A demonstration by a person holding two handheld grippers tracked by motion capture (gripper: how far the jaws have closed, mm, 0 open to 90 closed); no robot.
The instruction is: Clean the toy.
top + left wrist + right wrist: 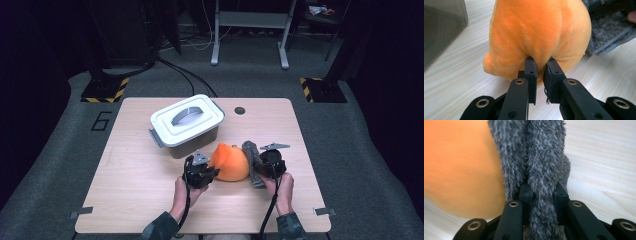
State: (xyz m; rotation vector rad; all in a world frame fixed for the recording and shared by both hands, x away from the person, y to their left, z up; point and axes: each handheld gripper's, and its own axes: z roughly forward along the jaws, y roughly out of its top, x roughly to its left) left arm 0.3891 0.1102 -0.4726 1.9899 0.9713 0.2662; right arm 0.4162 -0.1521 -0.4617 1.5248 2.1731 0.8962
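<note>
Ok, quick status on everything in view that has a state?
Storage box: lid on, handle flat.
Orange plush: on the table, fabric pinched.
Grey fuzzy cloth: bunched, gripped.
Left gripper: shut on the orange plush.
Right gripper: shut on the grey fuzzy cloth.

Orange toy (536, 32) — soft short plush; grey cloth (536, 157) — shaggy pile; table (135, 175) — matt pale wood.

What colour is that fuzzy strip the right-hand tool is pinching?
Grey. The fuzzy strip shows best in the right gripper view, pinched by the right gripper.
</note>
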